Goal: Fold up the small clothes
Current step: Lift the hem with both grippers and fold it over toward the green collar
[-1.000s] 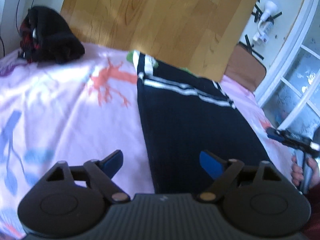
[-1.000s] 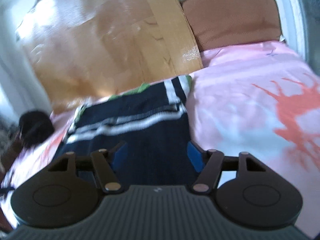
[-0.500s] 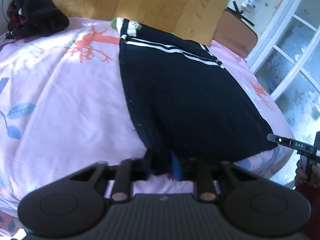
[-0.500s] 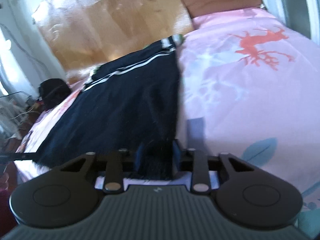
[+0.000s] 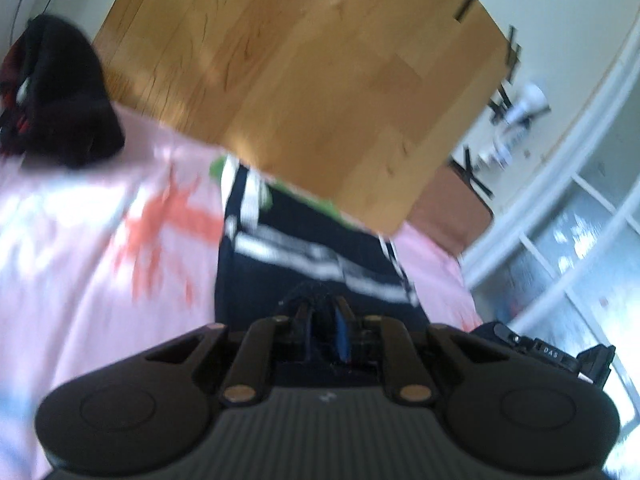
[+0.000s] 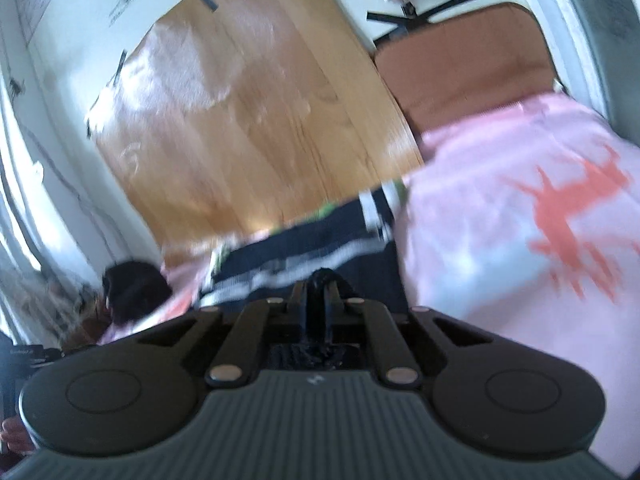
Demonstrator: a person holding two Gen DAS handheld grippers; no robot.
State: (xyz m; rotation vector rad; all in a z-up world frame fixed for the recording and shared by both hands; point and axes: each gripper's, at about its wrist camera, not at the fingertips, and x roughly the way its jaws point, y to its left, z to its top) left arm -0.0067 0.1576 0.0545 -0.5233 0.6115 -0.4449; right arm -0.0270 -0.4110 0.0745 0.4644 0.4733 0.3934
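Observation:
A dark navy garment with white stripes and a green trim lies on the pink bedsheet, its striped end toward the wooden headboard. My left gripper is shut on a bunched near corner of the garment. In the right wrist view the same garment shows, and my right gripper is shut on its other near corner, a dark wad between the fingers. Both frames are blurred by motion.
A wooden headboard stands behind the bed. A black and red pile of clothes sits at the far left of the bed, also in the right wrist view. A brown cushion leans at the far right. The other gripper's body shows at right.
Both grippers shut on the garment's near corners, then moved forward toward the headboard carrying the hem over the garment. The view now sits much closer to the striped end.

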